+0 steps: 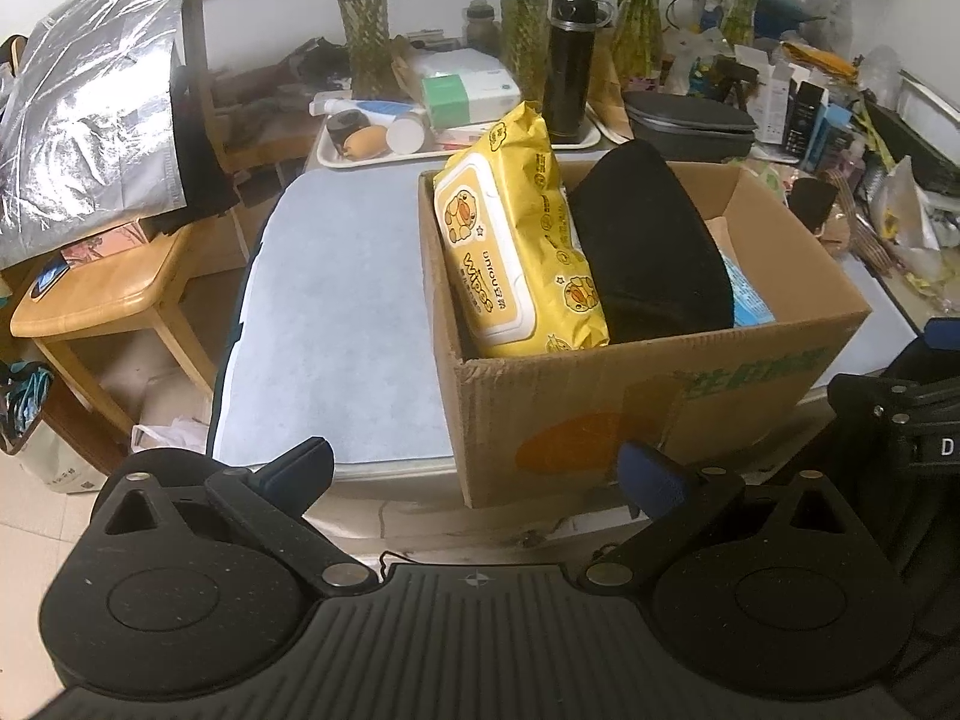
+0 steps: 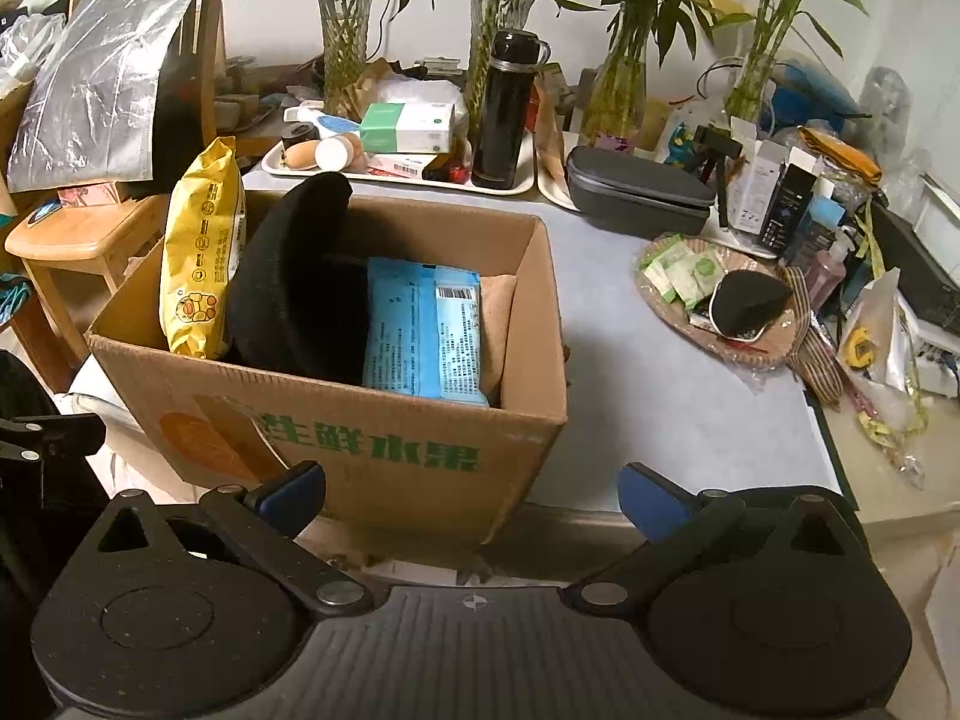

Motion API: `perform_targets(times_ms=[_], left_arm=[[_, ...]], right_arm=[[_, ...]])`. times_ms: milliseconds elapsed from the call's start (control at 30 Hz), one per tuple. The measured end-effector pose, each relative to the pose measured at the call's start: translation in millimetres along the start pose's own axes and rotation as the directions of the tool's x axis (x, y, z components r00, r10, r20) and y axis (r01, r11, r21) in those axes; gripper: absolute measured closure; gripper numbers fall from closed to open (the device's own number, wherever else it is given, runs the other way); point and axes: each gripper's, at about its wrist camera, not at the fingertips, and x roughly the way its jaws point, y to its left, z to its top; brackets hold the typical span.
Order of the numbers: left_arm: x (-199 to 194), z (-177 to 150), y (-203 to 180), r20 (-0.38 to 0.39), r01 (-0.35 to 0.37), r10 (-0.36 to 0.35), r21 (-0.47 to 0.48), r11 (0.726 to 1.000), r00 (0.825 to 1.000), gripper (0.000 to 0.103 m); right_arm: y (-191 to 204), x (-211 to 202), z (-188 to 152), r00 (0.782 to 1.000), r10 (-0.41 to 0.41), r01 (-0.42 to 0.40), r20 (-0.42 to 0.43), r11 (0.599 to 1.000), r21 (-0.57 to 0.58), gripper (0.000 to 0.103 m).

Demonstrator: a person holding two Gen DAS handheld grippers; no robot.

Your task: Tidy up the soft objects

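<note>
A cardboard box stands at the table's near edge. Upright inside it are a yellow wipes pack, a black soft object and a blue packet, with a tan item behind the packet. My left gripper is open and holds nothing, low in front of the box's left corner. Off the box's right front corner my right gripper is open, also holding nothing.
A pale blue mat covers the table left of the box. At the back stand a tray of small items, a black flask and plant vases. A woven basket and clutter lie at right, a wooden stool at left.
</note>
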Motion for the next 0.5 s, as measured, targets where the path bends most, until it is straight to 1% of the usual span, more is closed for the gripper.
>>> perform_targets(times_ms=[500], left_arm=[[0.3, -1.6, -0.3, -0.005, 0.003, -0.003, -0.002, 1.0, 1.0, 0.0]], right_arm=[[-0.8, -1.0, -0.4, 1.0, 0.002, -0.002, 0.006, 1.0, 0.009, 0.0]])
